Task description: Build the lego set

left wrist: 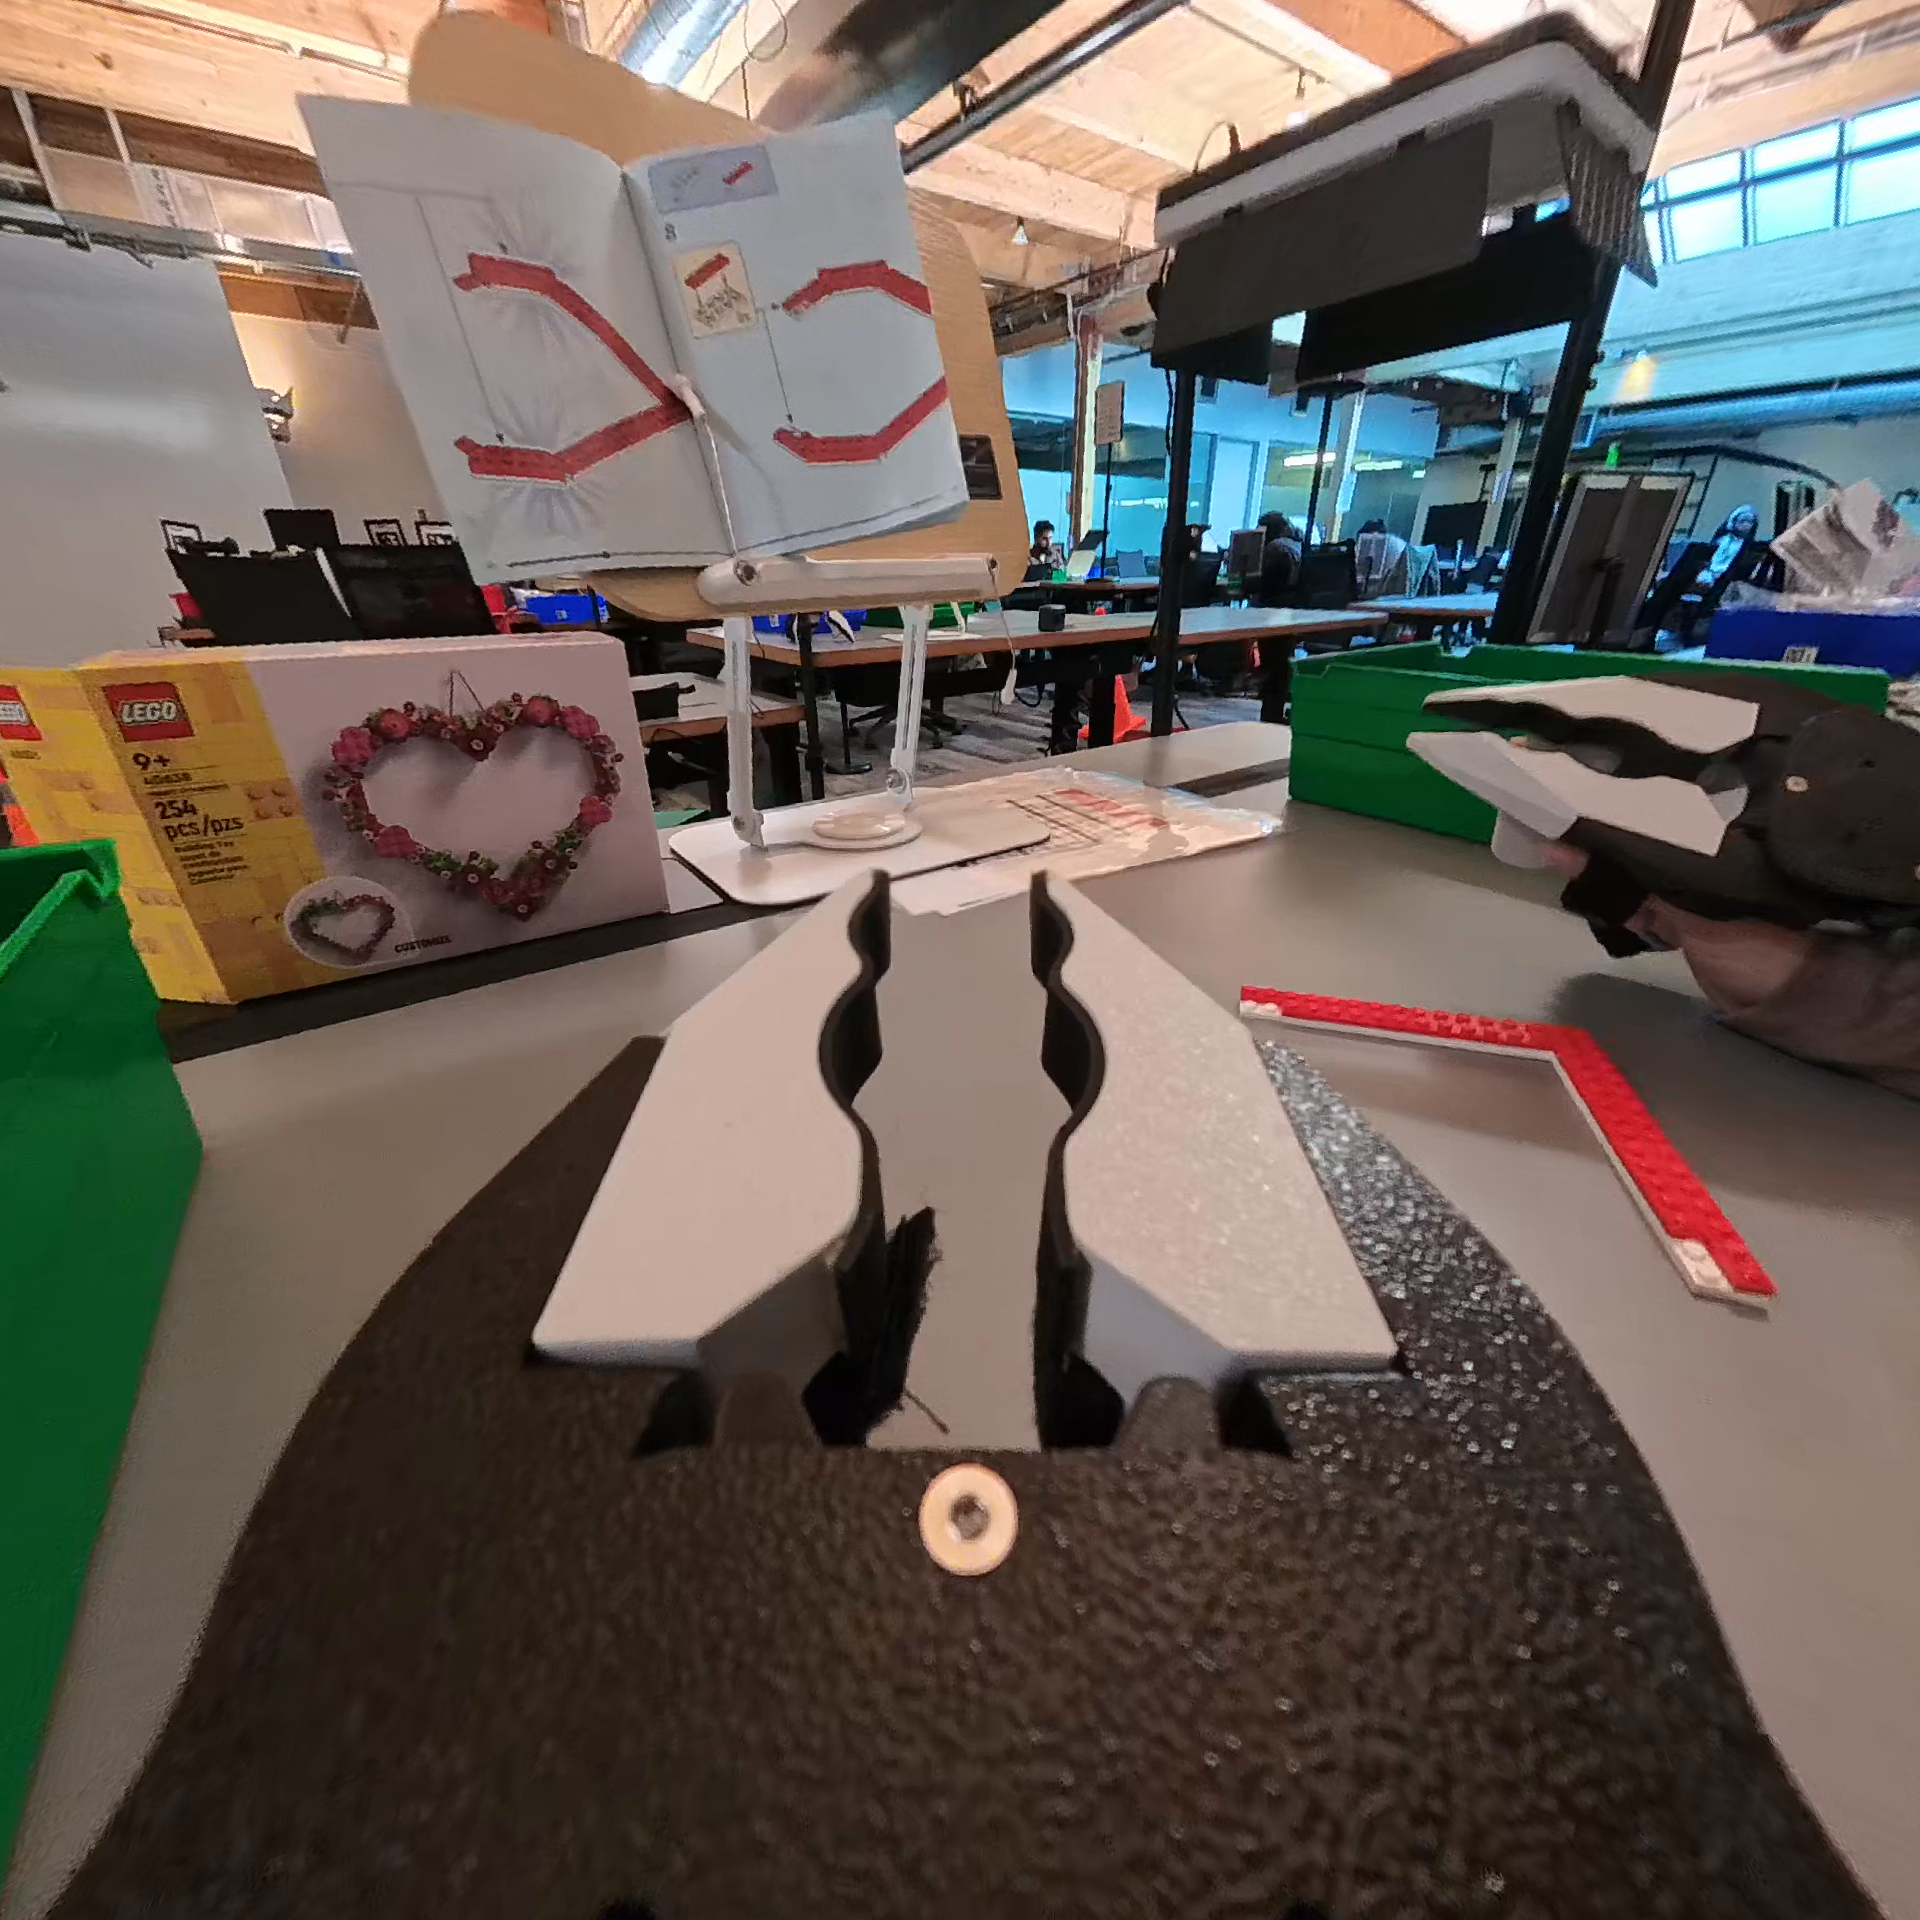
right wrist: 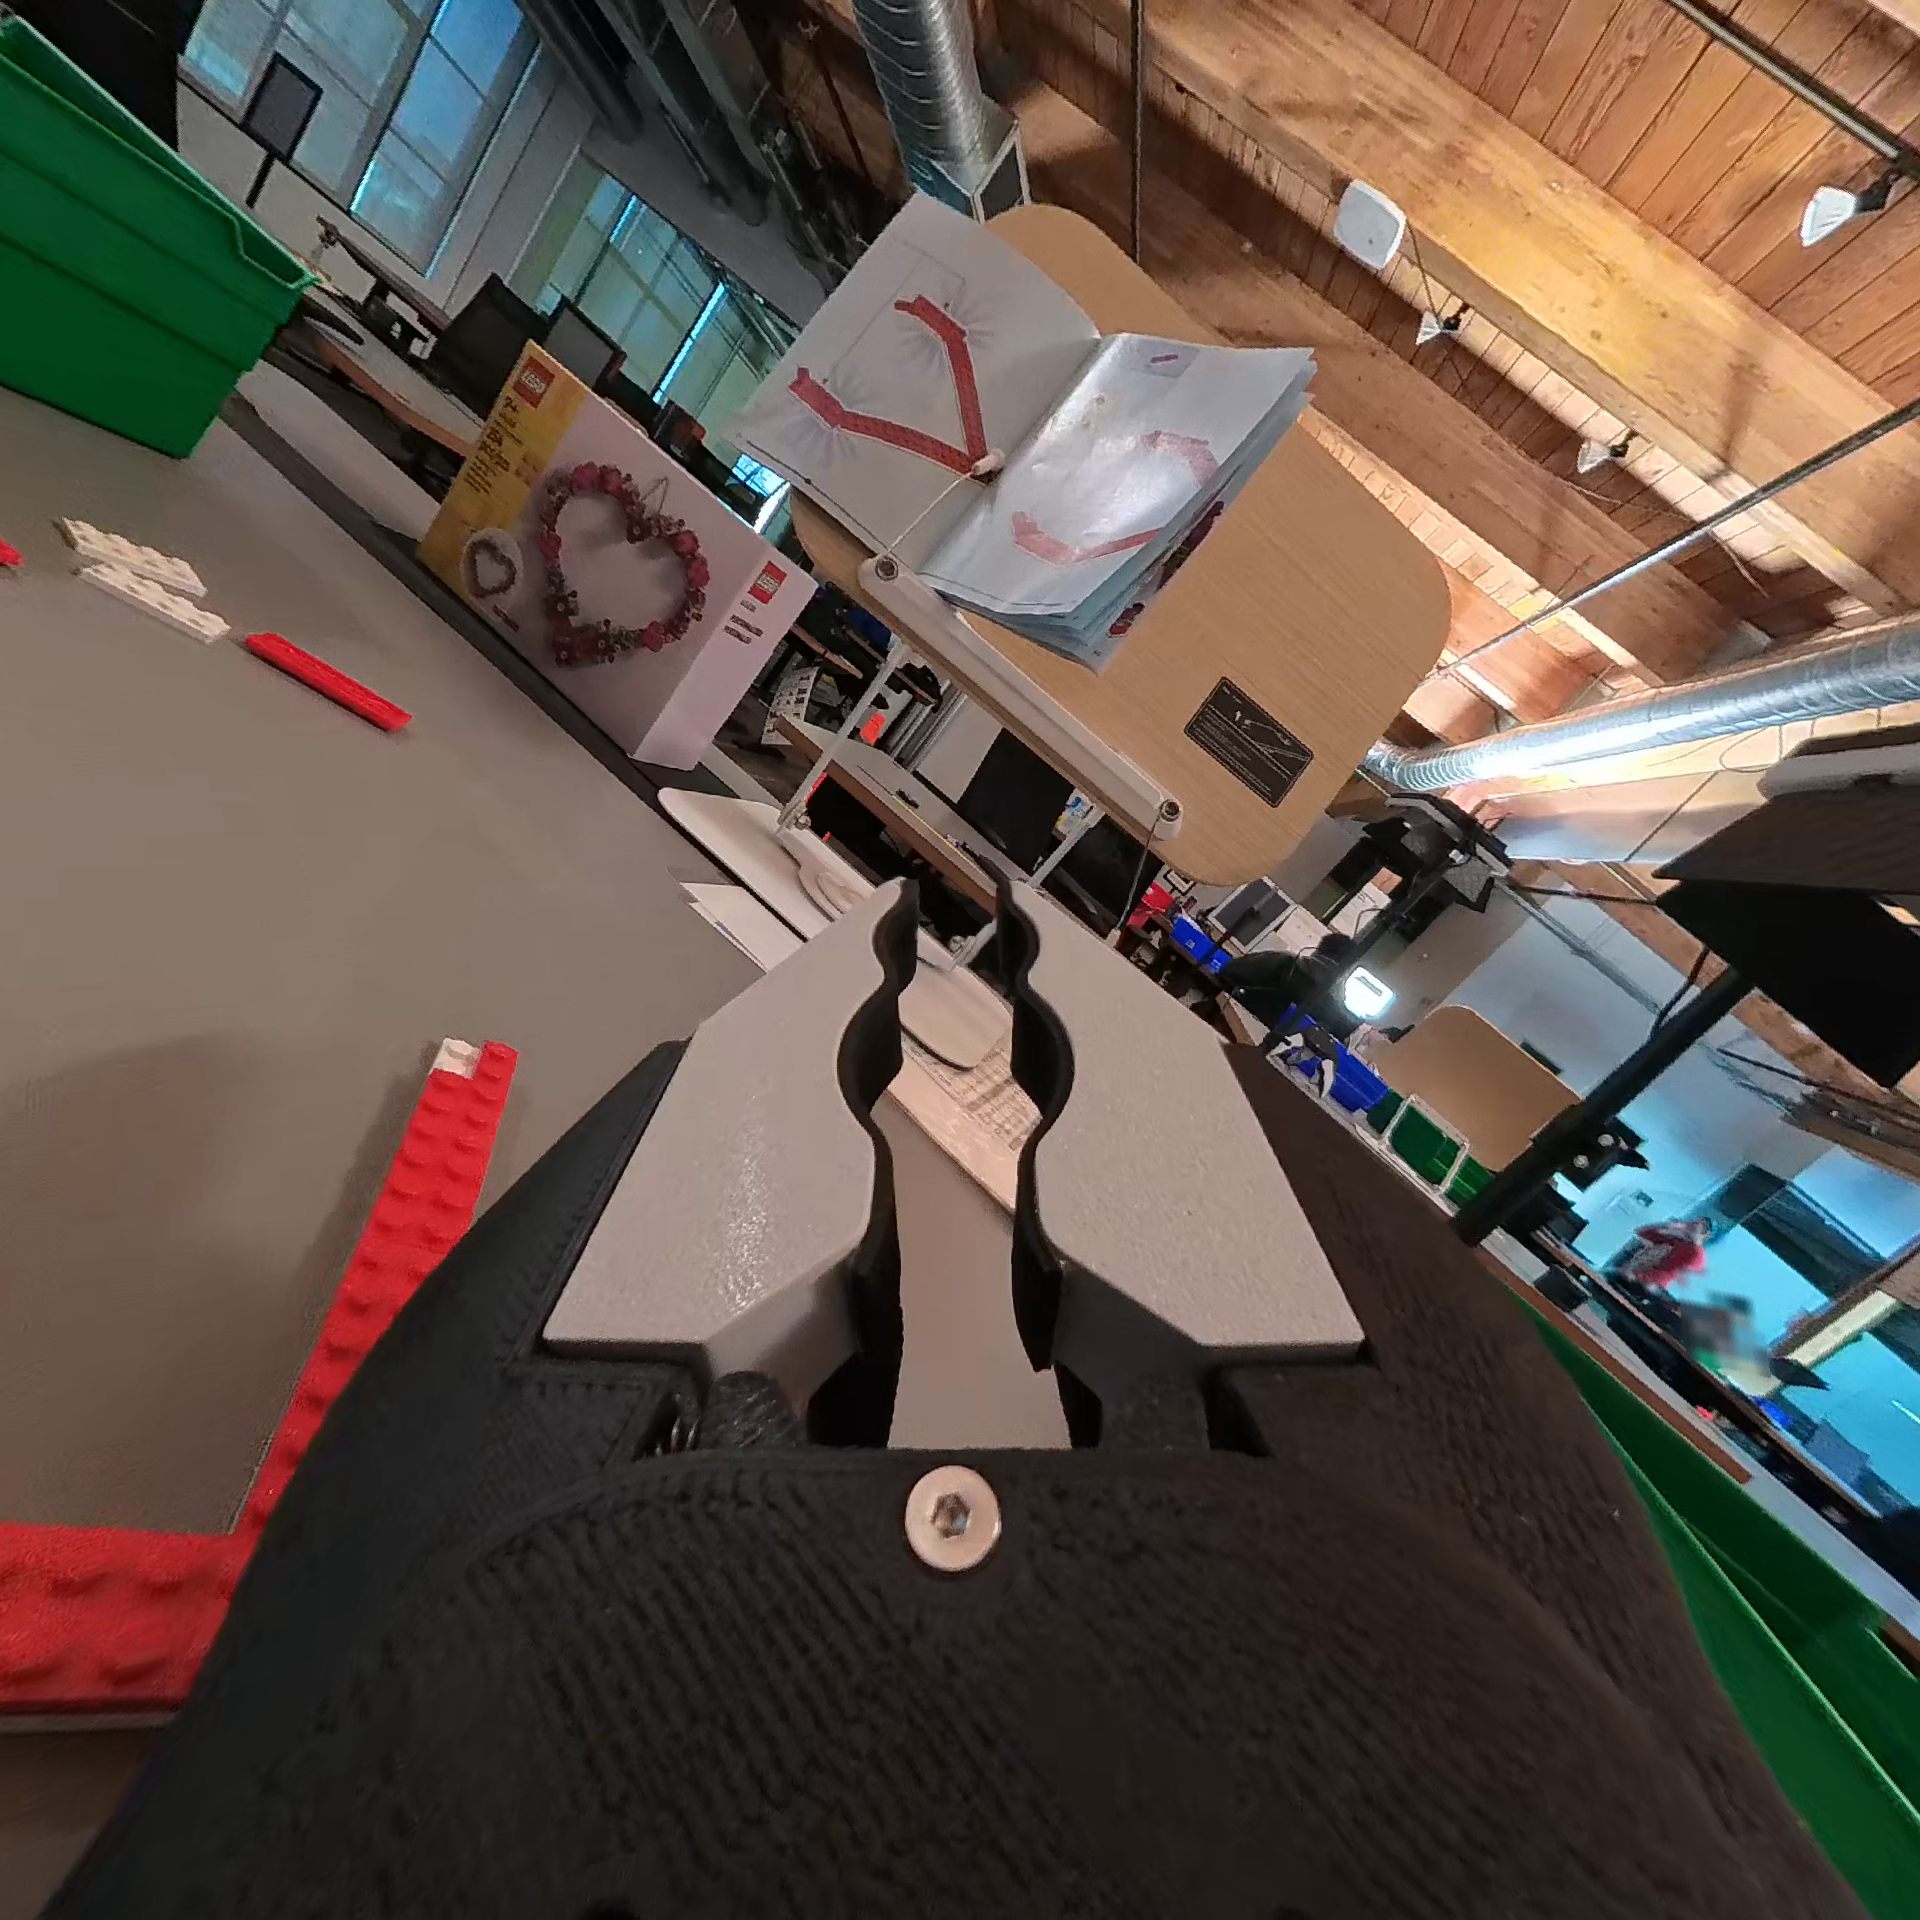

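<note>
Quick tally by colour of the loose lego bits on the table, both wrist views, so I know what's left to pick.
Red angled assembly: 1
Red loose plate: 1
White plates: 2
A red sliver at the right wrist view's left edge is too cropped to count.
Total: 4

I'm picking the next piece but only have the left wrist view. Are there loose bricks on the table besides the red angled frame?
Observer: Yes. The right wrist view shows a red plate lying flat on the grey table.
Operator: Any white ones?
Observer: Two white plates lie just beyond it, toward the green bin.
Operator: Is the right gripper carrying anything?
Observer: No. The right gripper is open, with nothing between its fingers.
</note>
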`<state>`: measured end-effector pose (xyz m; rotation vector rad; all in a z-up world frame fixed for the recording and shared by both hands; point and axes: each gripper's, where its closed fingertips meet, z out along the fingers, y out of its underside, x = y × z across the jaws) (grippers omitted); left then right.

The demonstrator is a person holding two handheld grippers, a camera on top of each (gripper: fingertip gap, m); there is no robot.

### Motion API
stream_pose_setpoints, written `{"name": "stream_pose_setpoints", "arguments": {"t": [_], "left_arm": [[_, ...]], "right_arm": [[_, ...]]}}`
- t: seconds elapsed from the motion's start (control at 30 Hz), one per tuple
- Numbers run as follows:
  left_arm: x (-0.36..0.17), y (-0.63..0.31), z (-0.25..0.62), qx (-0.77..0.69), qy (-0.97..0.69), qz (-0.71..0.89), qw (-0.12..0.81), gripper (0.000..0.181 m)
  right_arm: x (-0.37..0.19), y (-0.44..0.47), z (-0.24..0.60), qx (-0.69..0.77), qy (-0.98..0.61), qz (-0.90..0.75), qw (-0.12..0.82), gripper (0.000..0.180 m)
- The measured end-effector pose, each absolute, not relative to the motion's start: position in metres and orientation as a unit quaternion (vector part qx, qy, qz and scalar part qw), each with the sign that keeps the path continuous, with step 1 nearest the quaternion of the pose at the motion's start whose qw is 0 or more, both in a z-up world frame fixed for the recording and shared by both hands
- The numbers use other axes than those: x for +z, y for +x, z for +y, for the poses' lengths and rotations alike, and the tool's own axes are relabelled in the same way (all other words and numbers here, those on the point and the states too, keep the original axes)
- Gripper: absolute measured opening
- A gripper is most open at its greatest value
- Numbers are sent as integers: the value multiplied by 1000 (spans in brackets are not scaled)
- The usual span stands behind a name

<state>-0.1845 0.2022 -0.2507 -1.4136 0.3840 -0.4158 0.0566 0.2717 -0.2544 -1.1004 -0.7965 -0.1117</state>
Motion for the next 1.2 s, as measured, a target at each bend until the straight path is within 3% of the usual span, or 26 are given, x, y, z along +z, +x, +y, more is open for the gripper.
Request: {"name": "stream_pose_setpoints", "arguments": {"t": [0.37, 0.63, 0.93, 1.2], "left_arm": [[-243, -191, 202, -202, -628, 147, 737, 22], [-244, -191, 203, -197, -630, 147, 737, 21], [-246, -187, 204, -194, -633, 155, 734, 20], [-244, -186, 202, -206, -629, 160, 732, 20]], "right_arm": [[-255, 52, 271, -26, -508, -376, 774, 13], [-252, 25, 253, 71, -538, -397, 740, 25], [-316, -74, 171, 222, -610, -596, 473, 46], [-352, -105, 160, 227, -635, -647, 356, 45]]}}
